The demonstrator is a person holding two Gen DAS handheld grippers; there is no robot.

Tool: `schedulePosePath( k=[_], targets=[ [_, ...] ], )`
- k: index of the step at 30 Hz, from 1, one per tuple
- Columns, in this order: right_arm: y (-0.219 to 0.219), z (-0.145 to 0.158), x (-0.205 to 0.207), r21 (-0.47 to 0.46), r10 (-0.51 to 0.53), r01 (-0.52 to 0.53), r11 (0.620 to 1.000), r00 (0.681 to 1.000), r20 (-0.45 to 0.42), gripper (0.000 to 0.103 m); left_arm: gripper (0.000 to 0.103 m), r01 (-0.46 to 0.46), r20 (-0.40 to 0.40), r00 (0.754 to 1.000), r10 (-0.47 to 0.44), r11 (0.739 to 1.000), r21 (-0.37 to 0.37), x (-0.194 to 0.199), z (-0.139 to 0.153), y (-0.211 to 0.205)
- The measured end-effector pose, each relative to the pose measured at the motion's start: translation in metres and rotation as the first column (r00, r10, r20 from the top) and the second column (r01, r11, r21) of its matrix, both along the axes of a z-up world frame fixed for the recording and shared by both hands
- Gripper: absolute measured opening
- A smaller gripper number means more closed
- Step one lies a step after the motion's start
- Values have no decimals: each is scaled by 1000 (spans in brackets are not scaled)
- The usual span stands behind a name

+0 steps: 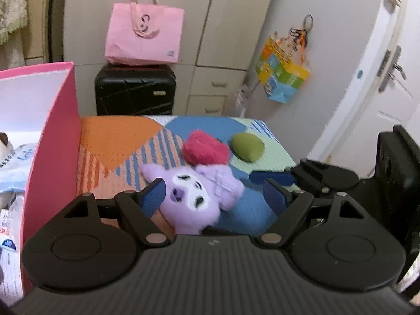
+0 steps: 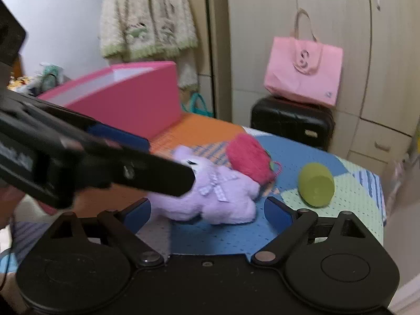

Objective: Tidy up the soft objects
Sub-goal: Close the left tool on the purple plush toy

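Purple plush toy [image 1: 194, 199] lies between the spread fingers of the left hand-held gripper [image 1: 218, 197], nearer than the likewise spread right hand-held gripper [image 2: 207, 210].

Beige wardrobe [image 1: 210, 26] stands behind black suitcase [image 1: 135, 90].

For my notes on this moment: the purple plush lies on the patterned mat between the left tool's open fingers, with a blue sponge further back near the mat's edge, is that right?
Not quite: the sponge is green, not blue, as the left wrist view shows. The rest holds: the purple plush lies on the patterned mat between the open fingers of the left tool.
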State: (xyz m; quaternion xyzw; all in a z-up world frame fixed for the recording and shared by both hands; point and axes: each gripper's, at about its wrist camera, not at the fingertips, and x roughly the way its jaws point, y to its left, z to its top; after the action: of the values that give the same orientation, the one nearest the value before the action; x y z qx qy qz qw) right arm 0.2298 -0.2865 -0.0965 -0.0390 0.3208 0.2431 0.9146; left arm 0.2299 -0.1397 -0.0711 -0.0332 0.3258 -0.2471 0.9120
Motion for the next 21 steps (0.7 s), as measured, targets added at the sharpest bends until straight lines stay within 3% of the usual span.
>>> schedulePosePath(
  k=[4,7,13,16,21],
  targets=[
    [0,-9,10,26,8,-6,1000,998,-61,96,81,-57,16,998,56,998,41,8,-6,-5],
    [3,-9,10,23,8,-6,1000,998,-56,97,81,-113,12,994,113,993,45,12,-13,-5],
    [9,-11,8,2,-1,1,1000,999,-49,97,79,-93,-65,993,94,995,21,20,-27,-6],
    [14,-11,5,-18,-1,1,1000,999,-38,98,70,-80,-87,993,83,996,36,21,-33,-7],
    [23,-12,1,-48,-33,32,998,999,-25,98,61,-73,-51,996,77,995,69,17,-35,-9]
  ],
)
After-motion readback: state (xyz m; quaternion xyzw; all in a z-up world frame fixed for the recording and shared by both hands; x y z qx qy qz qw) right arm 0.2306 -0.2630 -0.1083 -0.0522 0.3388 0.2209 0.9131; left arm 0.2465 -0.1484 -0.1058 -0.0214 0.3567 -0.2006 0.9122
